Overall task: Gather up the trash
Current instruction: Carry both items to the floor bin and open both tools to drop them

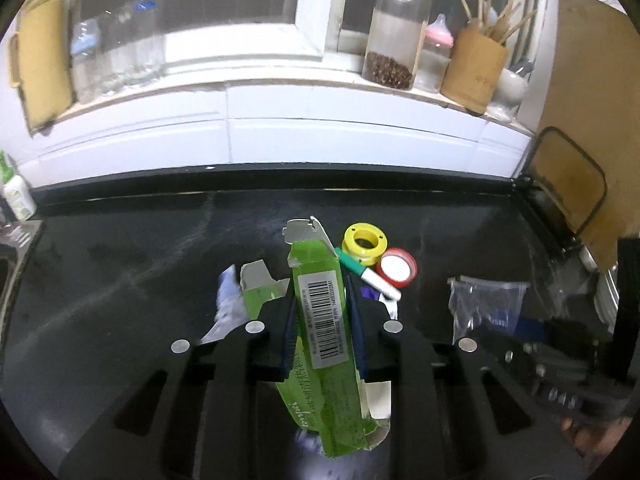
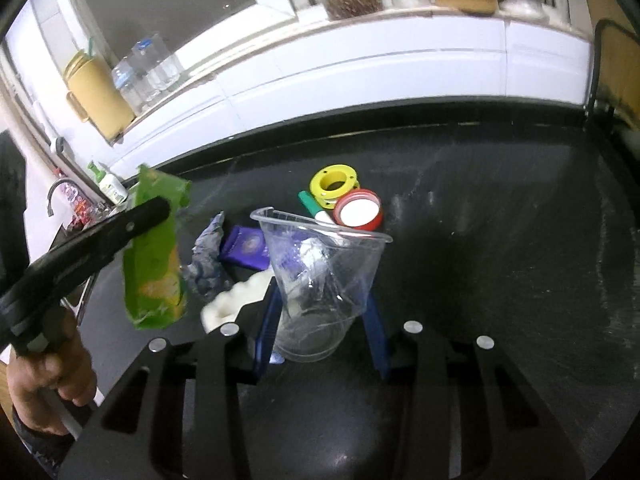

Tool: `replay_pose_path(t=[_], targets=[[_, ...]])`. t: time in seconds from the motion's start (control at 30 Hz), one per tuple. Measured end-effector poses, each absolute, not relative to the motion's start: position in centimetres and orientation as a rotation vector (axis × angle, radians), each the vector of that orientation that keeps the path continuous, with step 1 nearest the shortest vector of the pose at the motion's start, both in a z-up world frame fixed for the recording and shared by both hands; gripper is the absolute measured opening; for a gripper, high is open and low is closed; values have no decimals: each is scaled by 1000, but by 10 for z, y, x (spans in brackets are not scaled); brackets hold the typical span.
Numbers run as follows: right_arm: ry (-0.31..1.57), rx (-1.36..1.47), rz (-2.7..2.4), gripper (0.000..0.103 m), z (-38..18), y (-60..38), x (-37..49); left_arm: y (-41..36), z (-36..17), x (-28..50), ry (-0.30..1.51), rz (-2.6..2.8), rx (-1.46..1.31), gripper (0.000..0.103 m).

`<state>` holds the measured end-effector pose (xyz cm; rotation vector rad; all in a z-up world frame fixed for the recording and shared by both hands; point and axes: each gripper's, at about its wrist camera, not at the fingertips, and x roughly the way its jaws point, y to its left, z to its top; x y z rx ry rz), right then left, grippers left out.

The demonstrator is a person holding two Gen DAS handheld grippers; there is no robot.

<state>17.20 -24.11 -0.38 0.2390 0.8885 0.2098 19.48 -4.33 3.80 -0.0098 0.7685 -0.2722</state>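
A green carton [image 1: 324, 320] is pinched by the left gripper [image 1: 320, 276]. A clear plastic cup [image 2: 320, 280] is clamped by the right gripper [image 2: 322, 308], near the red tape roll [image 2: 358, 213] on the dark counter [image 2: 500, 240].

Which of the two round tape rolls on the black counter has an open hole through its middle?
The yellow tape roll, farther back: its centre is an open dark hole. The red tape roll beside it shows a solid white face in the middle.
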Motion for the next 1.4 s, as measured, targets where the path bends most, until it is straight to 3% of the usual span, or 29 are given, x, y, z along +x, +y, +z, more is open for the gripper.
replay_pose_path(t=[0.27,0.53,1.03,1.4], targets=[[841,148,269,39,23,-194,132,11,38,109,746,-184,2,22],[836,53,497,39,22,-82,91,107,26,20,759,-29,-53,22],[917,-205,1052,39,-48,184,-20,311,-62,-139,879,452,-224,22],[1016,-348,1187,39,-126,293,-51,383,-147,-167,906,518,-295,22]])
